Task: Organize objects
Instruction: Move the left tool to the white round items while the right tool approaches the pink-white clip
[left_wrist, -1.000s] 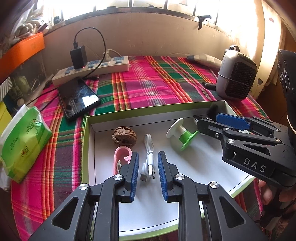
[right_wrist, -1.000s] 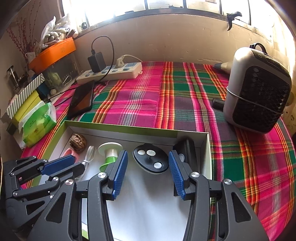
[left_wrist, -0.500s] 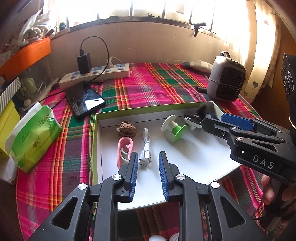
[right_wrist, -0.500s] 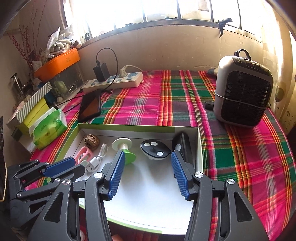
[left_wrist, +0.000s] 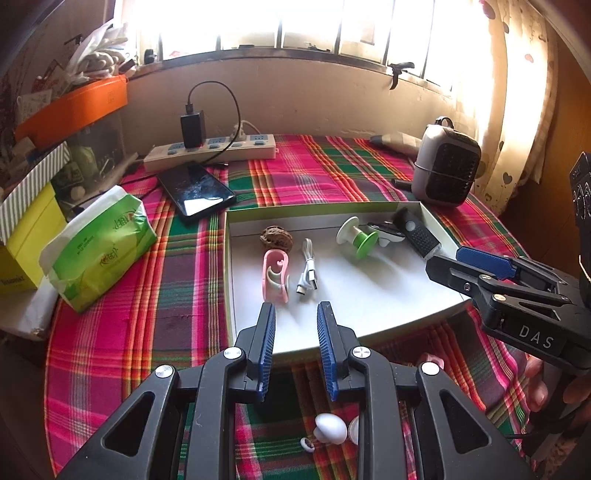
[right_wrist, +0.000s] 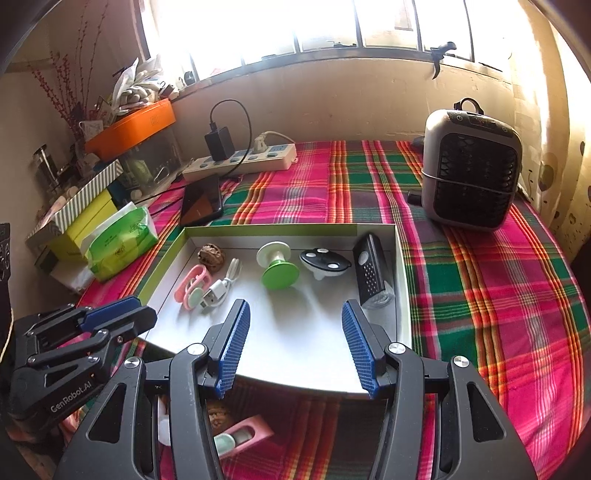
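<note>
Now both black, blue-padded grippers, left (left_wrist: 295, 347) and right (right_wrist: 295, 347), hover spread and empty above a shallow white green-rimmed cardboard tray (right_wrist: 288, 229) holding a brown walnut (right_wrist: 211, 254).

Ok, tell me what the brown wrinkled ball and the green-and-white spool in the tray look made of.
Brown wrinkled ball: likely a walnut, with a matte, ridged woody shell. Green-and-white spool: apparently moulded plastic, with smooth, evenly coloured flanges and a slight sheen.

A lived-in home room. A plaid tablecloth (right_wrist: 480, 295) covers the table under a sunlit window (right_wrist: 295, 26). At 11 o'clock a power strip (right_wrist: 243, 162) charges a phone (right_wrist: 201, 203); a small heater (right_wrist: 472, 166) sits at 2 o'clock.
</note>
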